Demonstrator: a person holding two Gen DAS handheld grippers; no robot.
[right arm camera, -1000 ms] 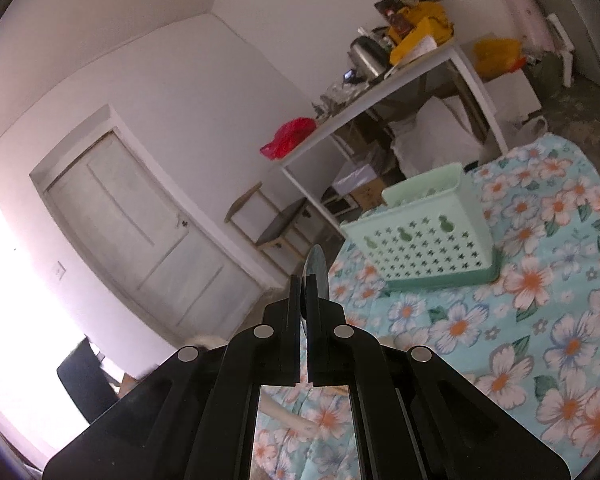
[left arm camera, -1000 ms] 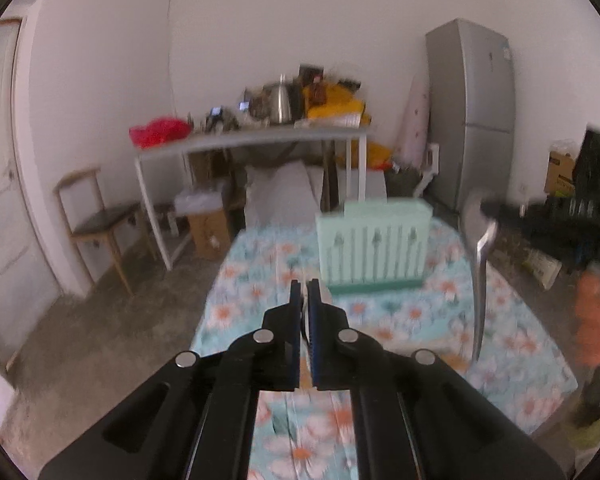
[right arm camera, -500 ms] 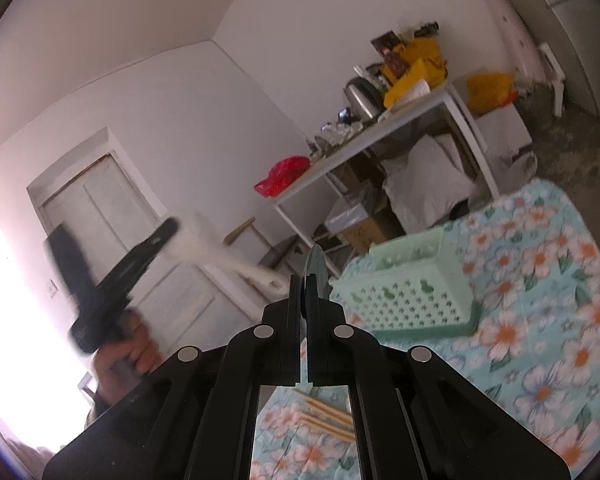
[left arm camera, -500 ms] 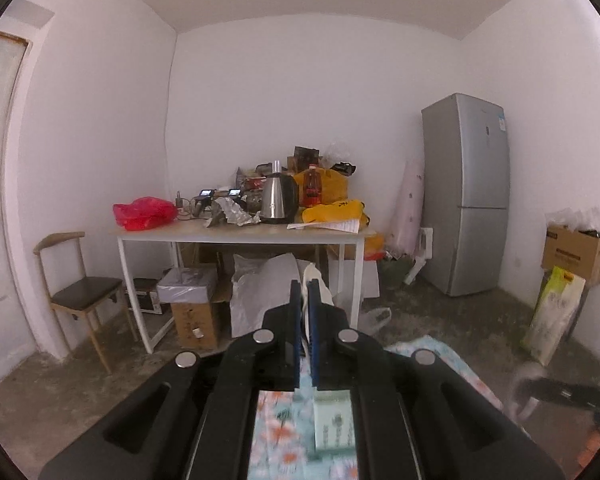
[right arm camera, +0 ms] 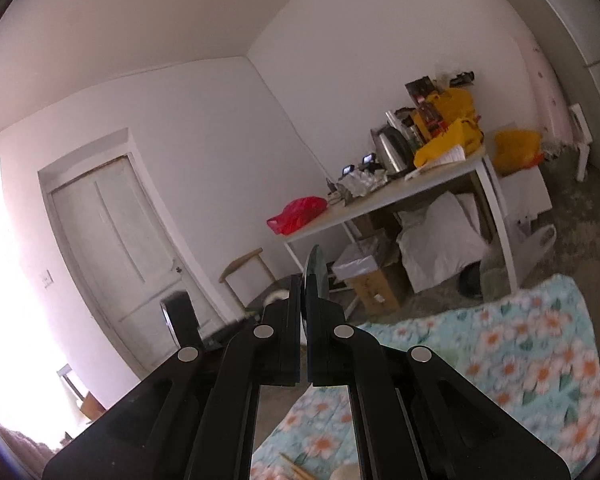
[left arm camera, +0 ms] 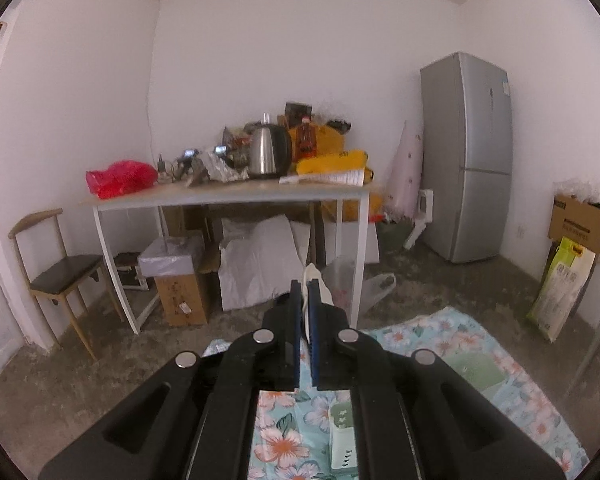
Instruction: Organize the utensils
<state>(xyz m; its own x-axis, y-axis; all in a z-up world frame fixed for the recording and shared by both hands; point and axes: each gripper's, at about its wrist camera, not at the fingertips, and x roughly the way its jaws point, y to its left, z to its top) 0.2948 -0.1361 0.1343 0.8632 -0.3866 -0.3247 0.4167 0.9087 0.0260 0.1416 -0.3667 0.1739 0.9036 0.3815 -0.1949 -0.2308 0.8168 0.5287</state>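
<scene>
Carrying step: my left gripper [left arm camera: 306, 294] pinches a white utensil [left arm camera: 313, 280], right gripper [right arm camera: 303, 292] a metal spoon [right arm camera: 314, 270]. Next, lower both into the green holder [left arm camera: 342, 436].

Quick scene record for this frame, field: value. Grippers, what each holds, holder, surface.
left gripper: shut on a white utensil, its tip showing past the fingertips
right gripper: shut on a metal utensil, seen edge-on between the pads
utensil holder: mint green, perforated, low in the left wrist view, mostly hidden by the gripper
surface: floral cloth, light blue with orange flowers
loose items: wooden sticks at the bottom edge of the right wrist view, likely chopsticks
background: cluttered white table, grey fridge
</scene>
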